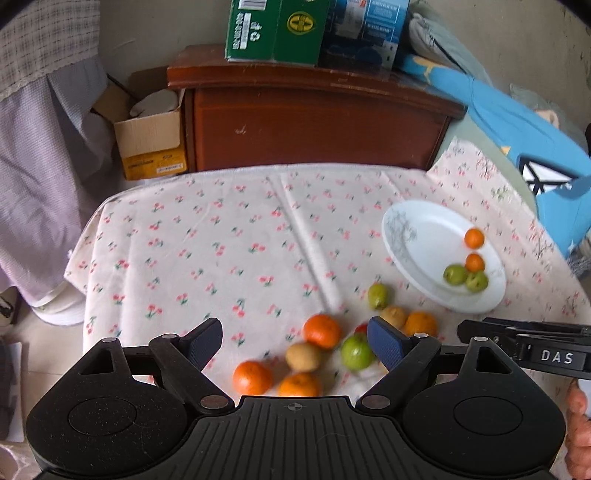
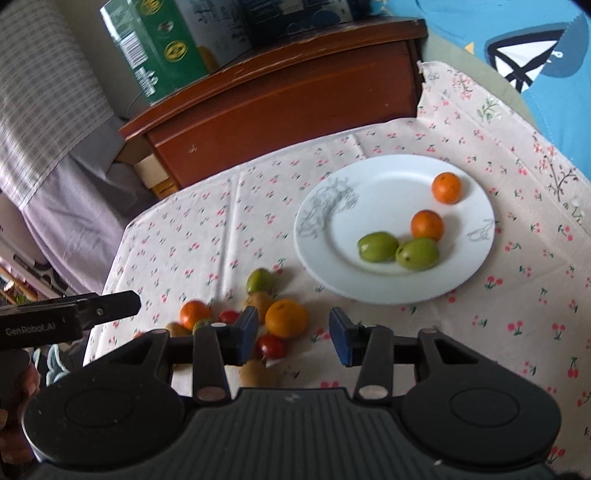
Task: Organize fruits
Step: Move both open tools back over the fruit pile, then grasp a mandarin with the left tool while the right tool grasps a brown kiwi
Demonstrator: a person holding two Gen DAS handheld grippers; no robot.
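Observation:
A white plate (image 2: 388, 177) on the cherry-print cloth holds two oranges (image 2: 427, 224) and two green fruits (image 2: 416, 253); it also shows in the left wrist view (image 1: 417, 236). A loose pile of fruit lies left of it: oranges (image 1: 321, 331), brown fruits (image 1: 303, 356), green fruits (image 1: 356, 352) and small red tomatoes (image 2: 271, 346). My left gripper (image 1: 295, 341) is open and empty, jaws wide above the pile. My right gripper (image 2: 293, 334) is open and empty, over an orange (image 2: 286, 318) at the pile's right edge.
A brown wooden cabinet (image 1: 314, 122) with green and blue boxes (image 1: 275, 29) stands behind the table. A cardboard box (image 1: 151, 140) sits to its left. Blue fabric (image 1: 517, 129) lies to the right. The cloth (image 1: 207, 240) spreads left of the plate.

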